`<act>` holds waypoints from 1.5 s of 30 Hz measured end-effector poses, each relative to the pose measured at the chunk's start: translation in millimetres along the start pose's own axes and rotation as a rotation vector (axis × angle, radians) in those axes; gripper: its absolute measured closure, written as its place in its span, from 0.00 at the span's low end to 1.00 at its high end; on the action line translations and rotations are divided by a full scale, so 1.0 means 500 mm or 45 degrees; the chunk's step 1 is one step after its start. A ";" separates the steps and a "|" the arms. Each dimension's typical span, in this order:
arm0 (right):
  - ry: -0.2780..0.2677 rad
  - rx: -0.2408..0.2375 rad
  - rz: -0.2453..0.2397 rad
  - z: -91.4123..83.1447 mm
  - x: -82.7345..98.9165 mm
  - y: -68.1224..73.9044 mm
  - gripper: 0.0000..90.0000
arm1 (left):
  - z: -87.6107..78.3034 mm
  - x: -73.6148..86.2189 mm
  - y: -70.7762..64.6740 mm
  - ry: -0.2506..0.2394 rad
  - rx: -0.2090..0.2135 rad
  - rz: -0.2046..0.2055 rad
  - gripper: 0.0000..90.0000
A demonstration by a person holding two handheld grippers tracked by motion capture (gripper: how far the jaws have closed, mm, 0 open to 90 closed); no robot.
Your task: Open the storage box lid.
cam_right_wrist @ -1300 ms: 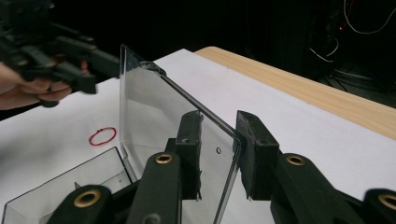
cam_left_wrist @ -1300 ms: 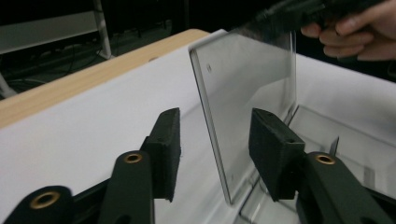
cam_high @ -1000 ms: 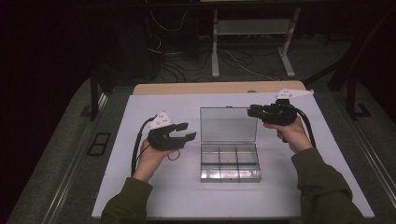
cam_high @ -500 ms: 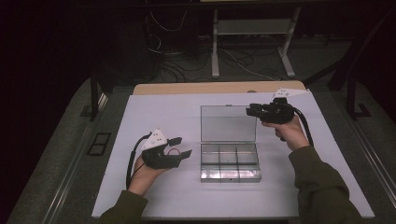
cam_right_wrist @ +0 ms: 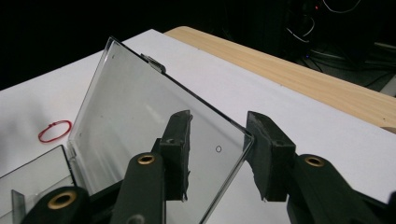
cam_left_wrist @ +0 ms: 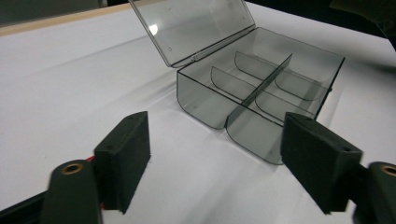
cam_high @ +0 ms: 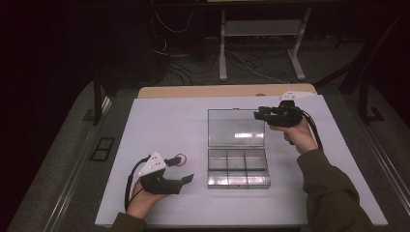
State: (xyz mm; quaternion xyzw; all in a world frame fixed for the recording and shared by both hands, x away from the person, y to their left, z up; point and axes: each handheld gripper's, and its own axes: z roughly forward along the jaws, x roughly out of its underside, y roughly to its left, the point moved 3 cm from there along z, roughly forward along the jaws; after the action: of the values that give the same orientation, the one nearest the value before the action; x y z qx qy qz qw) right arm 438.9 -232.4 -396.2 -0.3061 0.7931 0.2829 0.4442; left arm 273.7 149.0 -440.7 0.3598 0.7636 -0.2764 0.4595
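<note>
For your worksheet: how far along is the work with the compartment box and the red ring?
Done: the clear grey plastic compartment box stands open, its transparent hinged lid raised.
In hand: the right hand-held gripper straddles the lid's corner; whether its pads press is unclear. The left hand-held gripper, jaws just opening, holds nothing.
Left: the small red ring lies on the white table; the compartments look empty.

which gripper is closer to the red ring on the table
Left. The left gripper sits right beside the red ring; the right gripper is across the table at the box lid.
</note>
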 end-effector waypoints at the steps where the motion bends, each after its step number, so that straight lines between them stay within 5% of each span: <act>1: 0.001 0.000 0.004 0.003 0.001 -0.002 0.66 | -0.001 0.002 -0.001 -0.002 -0.001 0.000 0.23; 13: 0.025 0.026 0.054 0.032 0.018 -0.020 0.61 | 0.000 0.011 -0.001 0.004 -0.043 -0.001 0.17; 45: 0.085 0.051 0.140 0.081 0.057 -0.039 0.49 | 0.011 0.017 -0.005 0.048 -0.016 -0.010 0.16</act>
State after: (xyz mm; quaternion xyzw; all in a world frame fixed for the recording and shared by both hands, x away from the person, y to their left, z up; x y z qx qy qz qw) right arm 462.8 -222.5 -442.5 -0.2621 0.8286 0.2806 0.4074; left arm 272.0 145.9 -450.7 0.3592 0.7751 -0.2666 0.4463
